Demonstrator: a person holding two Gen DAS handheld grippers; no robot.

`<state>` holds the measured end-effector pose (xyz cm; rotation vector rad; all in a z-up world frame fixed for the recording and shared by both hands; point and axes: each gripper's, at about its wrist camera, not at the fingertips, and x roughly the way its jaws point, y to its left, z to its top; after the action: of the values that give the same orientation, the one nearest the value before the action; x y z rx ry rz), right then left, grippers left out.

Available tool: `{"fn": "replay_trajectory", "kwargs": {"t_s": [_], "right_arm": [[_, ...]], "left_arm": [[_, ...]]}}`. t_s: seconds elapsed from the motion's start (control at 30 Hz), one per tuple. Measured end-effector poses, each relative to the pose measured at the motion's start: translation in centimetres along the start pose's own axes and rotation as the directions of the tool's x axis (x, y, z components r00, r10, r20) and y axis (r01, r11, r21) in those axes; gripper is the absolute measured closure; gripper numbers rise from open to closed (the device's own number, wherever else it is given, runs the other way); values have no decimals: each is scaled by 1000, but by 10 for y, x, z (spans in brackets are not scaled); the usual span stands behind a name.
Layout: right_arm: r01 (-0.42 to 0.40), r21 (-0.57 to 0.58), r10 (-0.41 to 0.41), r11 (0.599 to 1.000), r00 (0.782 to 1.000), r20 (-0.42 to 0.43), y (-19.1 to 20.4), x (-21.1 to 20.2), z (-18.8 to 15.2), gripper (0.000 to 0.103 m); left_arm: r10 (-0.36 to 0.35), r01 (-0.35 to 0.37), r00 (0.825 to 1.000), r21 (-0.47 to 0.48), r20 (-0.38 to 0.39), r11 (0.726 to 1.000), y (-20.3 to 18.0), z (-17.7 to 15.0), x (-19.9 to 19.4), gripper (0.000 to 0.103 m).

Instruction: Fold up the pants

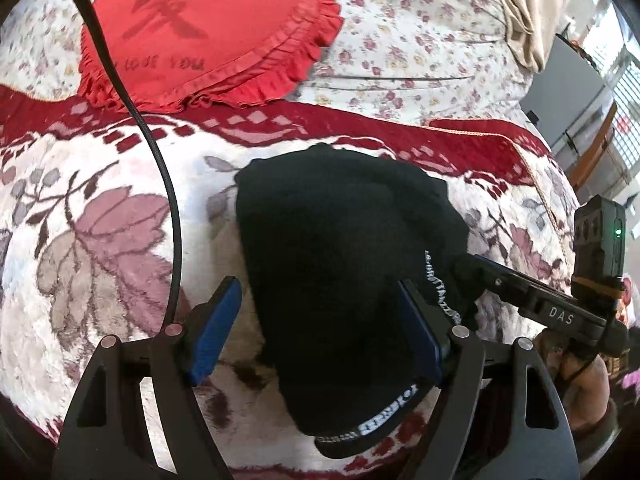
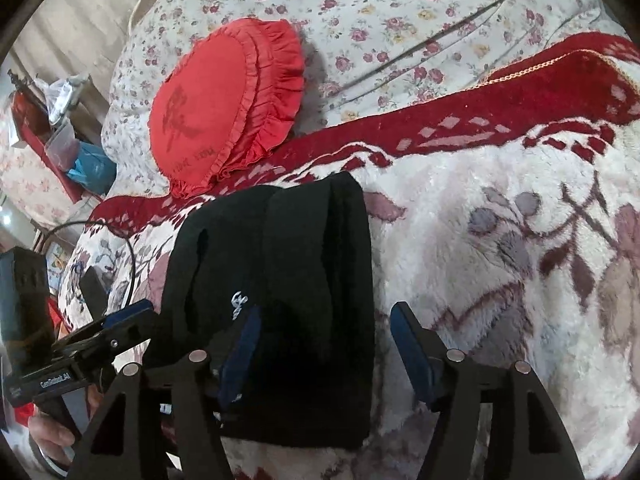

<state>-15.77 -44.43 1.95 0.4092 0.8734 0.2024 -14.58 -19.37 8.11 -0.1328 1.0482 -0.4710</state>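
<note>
We see the black pants folded into a compact bundle on the floral blanket, just below the red pillow. Our left gripper is spread over the bundle's edge; our right gripper is spread too, pinching nothing.

the black pants between the right gripper's spread fingers are soft, matt knit cloth, with a small white embroidered mark and a woven lettered waistband. under both grippers lies a plush blanket, deep fuzzy pile in cream and dark red. beyond it, the heart-shaped pillow is smooth red fabric with a ruffled edge, resting on a thin flower-printed cotton sheet. the left gripper has matt black plastic arms, dull blue pads and small shiny metal pins; a braided black cable runs to its left.
</note>
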Motion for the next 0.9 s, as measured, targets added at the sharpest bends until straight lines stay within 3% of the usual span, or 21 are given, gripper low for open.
{"fn": "replay_trajectory", "kwargs": {"t_s": [0.17,0.27,0.67,0.7,0.73,0.83,0.9], "right_arm": [[-22,18,23,1000,1000,-15,-8,10,5,30],[-47,33,48,998,998,-27,-12,16,7,25],[-141,35,142,989,989,-42,-9,38,10,22],[-140,32,141,990,989,-34,-8,38,9,24],[-143,34,144,989,989,-30,-8,37,8,34],[-142,34,142,989,990,-12,-4,33,6,50],[-148,22,148,989,989,4,1,28,5,63]], "left_arm": [[-98,97,995,-54,-10,994,7,5,3,25],[-158,155,987,-98,-26,983,13,6,10,18],[-190,179,980,-150,-64,972,23,2,38,15],[-188,178,980,-140,-61,974,20,1,40,15],[-186,178,981,-127,-54,976,18,1,41,15],[-183,179,982,-96,-37,979,14,0,40,17],[-192,190,981,-81,-17,978,13,0,35,35]]}}
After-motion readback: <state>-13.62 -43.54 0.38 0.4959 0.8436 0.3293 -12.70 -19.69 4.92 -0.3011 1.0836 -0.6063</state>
